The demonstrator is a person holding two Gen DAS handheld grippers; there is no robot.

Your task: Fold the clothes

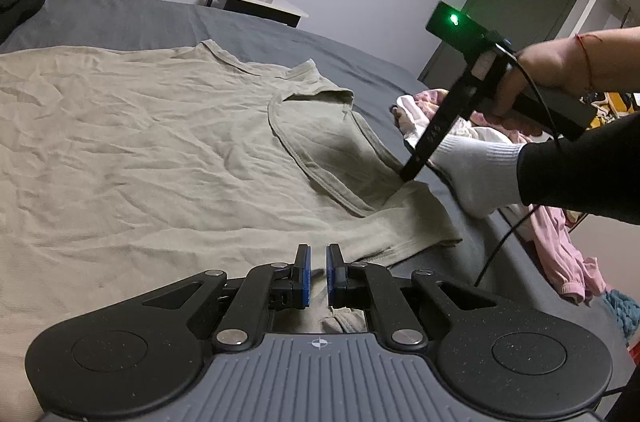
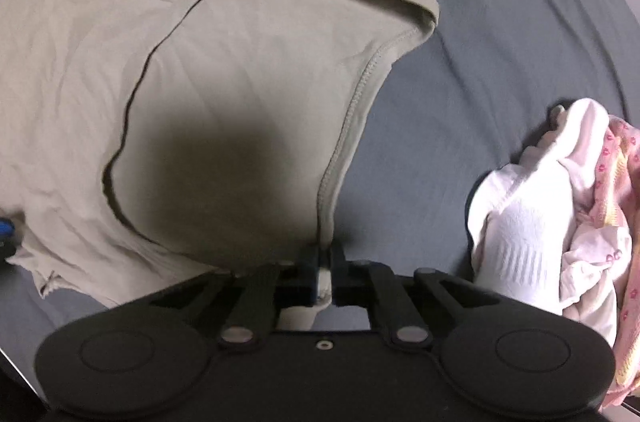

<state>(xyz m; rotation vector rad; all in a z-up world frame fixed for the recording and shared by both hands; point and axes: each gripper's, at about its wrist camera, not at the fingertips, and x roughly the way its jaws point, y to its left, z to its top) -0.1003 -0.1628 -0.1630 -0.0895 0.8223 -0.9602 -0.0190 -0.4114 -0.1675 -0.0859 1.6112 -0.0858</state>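
One beige T-shirt point(image 1: 140, 150) lies spread on the grey bed point(image 1: 120, 18), one sleeve folded in over the chest. The right gripper point(image 2: 325, 258) has its jaws pinching the stitched hem of that sleeve point(image 2: 344, 142). The left gripper point(image 1: 318, 276) sits at the shirt's near edge, jaws nearly together with cloth between them (whether they grip it, I cannot tell). One white sock point(image 2: 516, 234) rests beside one pink garment point(image 2: 616, 182) at the bed's edge, apart from the shirt.
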